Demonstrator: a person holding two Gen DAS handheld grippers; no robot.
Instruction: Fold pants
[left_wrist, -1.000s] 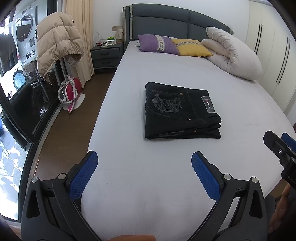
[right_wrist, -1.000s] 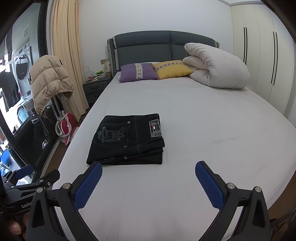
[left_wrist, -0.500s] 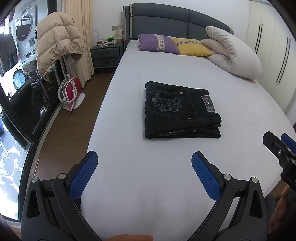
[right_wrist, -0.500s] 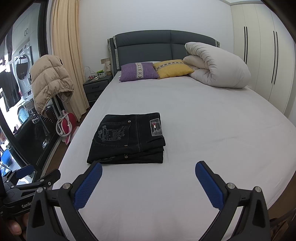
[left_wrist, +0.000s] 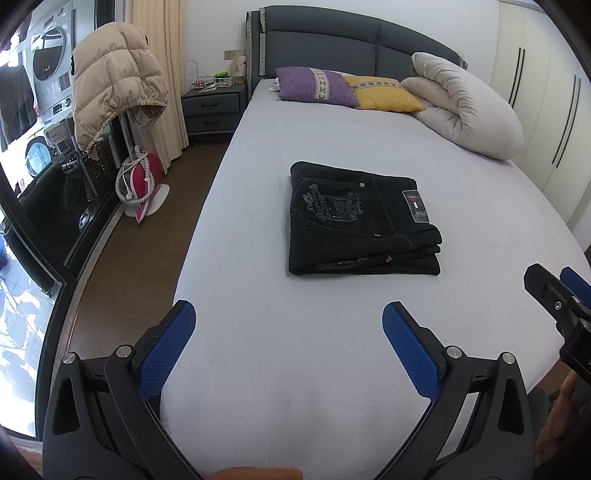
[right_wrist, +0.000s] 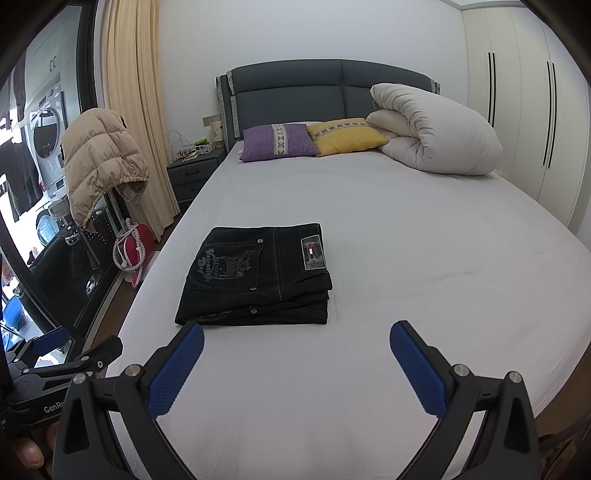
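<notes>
Pants (left_wrist: 354, 218): black denim, grey printed emblem on pocket, grey patch with a red-and-white mark. Bed sheet (left_wrist: 332, 369): pale lilac-grey, plain. Far headboard (right_wrist: 325, 92): dark slate grey, lighter grey trim. Pillows: purple pillow (right_wrist: 277, 142) and yellow pillow (right_wrist: 345, 136), each with a pale cross-patterned band. Duvet (right_wrist: 432, 136), far right: off-white. Jacket (left_wrist: 114, 77), left: beige, quilted. Curtain (right_wrist: 136, 110): cream. Gripper pads (right_wrist: 173, 373): blue, dotted texture, on black frames.

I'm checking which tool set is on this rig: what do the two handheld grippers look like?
Both match. The left gripper and right gripper have black angular frames, silver bolts at the joints, and two fingers faced with blue dimpled pads. White lettering beginning "GenRo" marks the left gripper's body in the right wrist view. No cables or sleeves show.
</notes>
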